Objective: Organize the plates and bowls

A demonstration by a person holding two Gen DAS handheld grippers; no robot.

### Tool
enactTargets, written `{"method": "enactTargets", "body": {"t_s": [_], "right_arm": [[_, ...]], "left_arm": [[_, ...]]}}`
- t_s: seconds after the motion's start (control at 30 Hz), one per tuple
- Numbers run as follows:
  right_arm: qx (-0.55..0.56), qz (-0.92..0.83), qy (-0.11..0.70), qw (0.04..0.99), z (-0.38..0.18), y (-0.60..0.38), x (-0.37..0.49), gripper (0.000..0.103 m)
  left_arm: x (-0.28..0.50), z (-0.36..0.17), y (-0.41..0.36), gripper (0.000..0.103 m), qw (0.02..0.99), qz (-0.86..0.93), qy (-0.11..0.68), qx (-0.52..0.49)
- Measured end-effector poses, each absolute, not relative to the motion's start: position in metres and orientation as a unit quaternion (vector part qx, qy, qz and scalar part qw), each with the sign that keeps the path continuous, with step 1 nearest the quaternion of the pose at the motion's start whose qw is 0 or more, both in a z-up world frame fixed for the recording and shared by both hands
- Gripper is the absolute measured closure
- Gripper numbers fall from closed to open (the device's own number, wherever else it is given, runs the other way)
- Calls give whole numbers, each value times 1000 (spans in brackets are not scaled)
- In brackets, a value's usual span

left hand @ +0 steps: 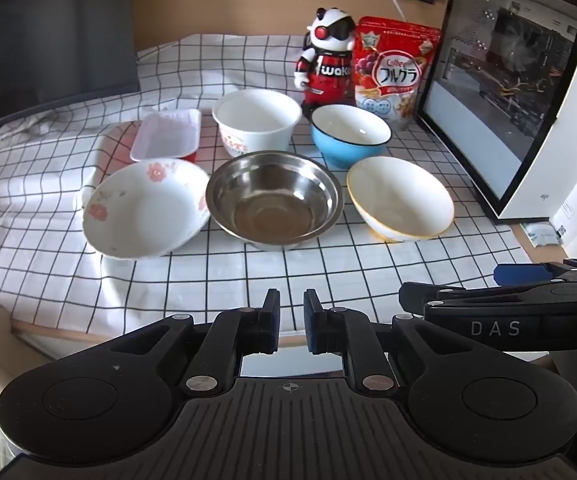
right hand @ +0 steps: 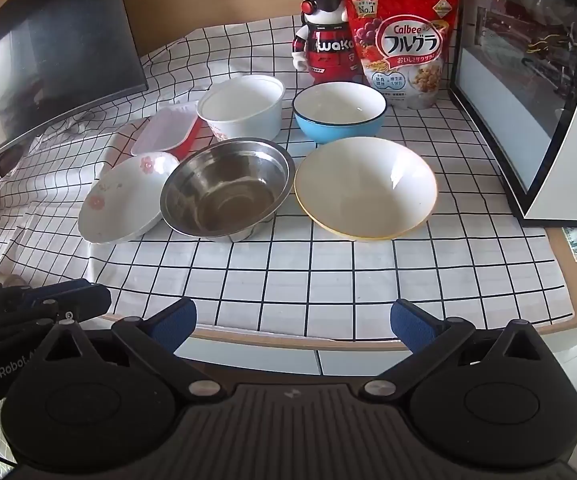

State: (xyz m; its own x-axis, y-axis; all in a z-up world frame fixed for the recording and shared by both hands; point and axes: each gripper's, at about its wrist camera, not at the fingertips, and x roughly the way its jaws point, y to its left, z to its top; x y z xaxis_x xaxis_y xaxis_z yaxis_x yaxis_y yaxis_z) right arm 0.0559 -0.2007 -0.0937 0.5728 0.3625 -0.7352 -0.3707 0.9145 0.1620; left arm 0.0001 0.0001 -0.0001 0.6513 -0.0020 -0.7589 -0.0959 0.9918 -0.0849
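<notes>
Left hand-held gripper (left hand: pixel 291 322): jaws narrow, a small gap between the pads, nothing in it. It hangs over the near edge of the worktop (right hand: pixel 568 316), short of the bowls.

Right hand-held gripper (right hand: pixel 293 326): jaws spread wide, empty, also over the near edge. Its side shows at the right of the left wrist view.

On the checked cloth (right hand: pixel 288 280), front row, left to right:
- floral bowl (left hand: pixel 144 210), tilted, its right rim touching or just beside the steel bowl
- steel bowl (left hand: pixel 274 198), upright, centre
- yellow-rimmed bowl (left hand: pixel 400 198), tilted toward the cameras, apart from the steel bowl

Back row, left to right:
- white tray (left hand: pixel 167 140) with a red edge, just behind the floral bowl
- white tub (left hand: pixel 257 122), upright
- blue bowl (left hand: pixel 350 134), white inside, just beside the tub

All 6 sit singly, none nested.

Behind the back row: a toy figure (left hand: pixel 326 60) and a cereal bag (left hand: pixel 394 76), both upright. A monitor (right hand: pixel 56 60) stands at the left, and a white case (left hand: pixel 528 120) with a glass side at the right.
</notes>
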Motion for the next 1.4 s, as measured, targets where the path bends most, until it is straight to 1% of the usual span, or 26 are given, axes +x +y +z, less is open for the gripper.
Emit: {"method": "enactTargets", "body": {"t_s": [0.17,1.4], "right_arm": [[-3,206,416,886,-90,-200,58,0],[2,210,423,881,-96,-204,55,0]], "left_arm": [[2,-3,9,88,905,26,421,-63],[1,-4,2,88,900,32,430,-62]]}}
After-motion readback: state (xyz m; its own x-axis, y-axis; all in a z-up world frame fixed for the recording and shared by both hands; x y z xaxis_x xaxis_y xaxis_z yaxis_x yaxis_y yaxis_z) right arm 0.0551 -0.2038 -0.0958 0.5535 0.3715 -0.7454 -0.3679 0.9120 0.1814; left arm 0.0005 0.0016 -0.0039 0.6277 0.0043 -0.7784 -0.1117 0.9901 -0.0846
